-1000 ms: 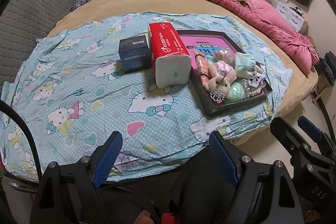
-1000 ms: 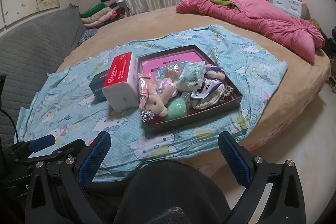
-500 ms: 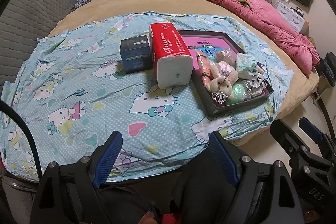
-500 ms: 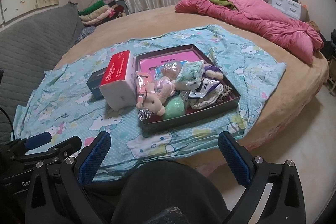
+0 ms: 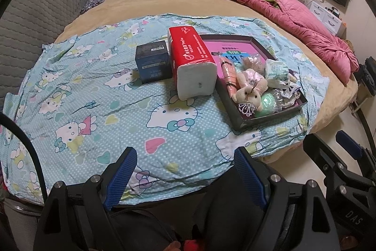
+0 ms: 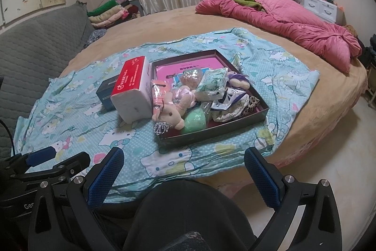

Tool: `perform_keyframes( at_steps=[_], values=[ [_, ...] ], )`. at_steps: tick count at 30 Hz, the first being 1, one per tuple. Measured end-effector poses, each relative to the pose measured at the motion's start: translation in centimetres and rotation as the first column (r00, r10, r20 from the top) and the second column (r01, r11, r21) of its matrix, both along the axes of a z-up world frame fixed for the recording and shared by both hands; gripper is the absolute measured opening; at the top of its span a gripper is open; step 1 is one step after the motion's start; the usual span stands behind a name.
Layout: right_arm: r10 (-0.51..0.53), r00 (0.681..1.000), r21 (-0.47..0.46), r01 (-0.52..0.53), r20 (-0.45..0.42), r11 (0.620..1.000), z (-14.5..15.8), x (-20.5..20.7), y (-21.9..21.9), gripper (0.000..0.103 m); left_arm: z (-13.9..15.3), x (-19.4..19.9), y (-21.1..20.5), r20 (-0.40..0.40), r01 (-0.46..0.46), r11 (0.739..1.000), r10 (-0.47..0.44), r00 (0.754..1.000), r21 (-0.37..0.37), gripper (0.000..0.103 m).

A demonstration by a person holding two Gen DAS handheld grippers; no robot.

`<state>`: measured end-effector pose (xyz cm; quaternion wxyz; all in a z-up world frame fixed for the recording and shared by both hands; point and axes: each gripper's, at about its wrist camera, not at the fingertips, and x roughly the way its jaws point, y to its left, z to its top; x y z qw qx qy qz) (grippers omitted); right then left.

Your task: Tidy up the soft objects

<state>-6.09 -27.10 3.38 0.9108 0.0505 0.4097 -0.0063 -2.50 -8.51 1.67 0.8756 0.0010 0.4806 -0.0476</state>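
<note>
A dark shallow tray (image 5: 268,121) (image 6: 211,134) on a Hello Kitty sheet holds several soft items: a plush bunny (image 5: 250,92) (image 6: 171,112), a green ball (image 6: 196,120), tissue packs and pouches. A red tissue pack (image 5: 191,60) (image 6: 134,88) stands left of the tray, with a dark blue box (image 5: 152,61) (image 6: 105,92) beside it. My left gripper (image 5: 185,154) hangs open at the bed's near edge, well short of these things. My right gripper (image 6: 184,152) is open too, nothing between its blue pads, in front of the tray.
The round bed carries a pink quilt (image 6: 293,22) at the back right and a grey padded headboard (image 6: 35,44) at the left. Folded clothes (image 6: 110,12) are stacked by the curtains. A person's dark-clothed lap fills the bottom of both views. Floor lies to the right.
</note>
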Motion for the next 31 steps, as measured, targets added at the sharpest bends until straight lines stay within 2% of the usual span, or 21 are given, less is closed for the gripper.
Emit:
perform_keyframes(
  at_steps=[14, 31],
  values=[
    [0.001, 1.000, -0.001, -0.001, -0.001, 1.000, -0.1, 0.0, 0.0, 0.102, -0.1, 0.0, 0.1, -0.007, -0.002, 1.000, 0.002, 1.000, 0.005, 0.084],
    [-0.004, 1.000, -0.010, 0.004, -0.018, 1.000, -0.4, 0.3, -0.6, 0.102, -1.7, 0.3, 0.7, -0.030, -0.013, 1.000, 0.013, 0.999, 0.011, 0.084]
  ],
)
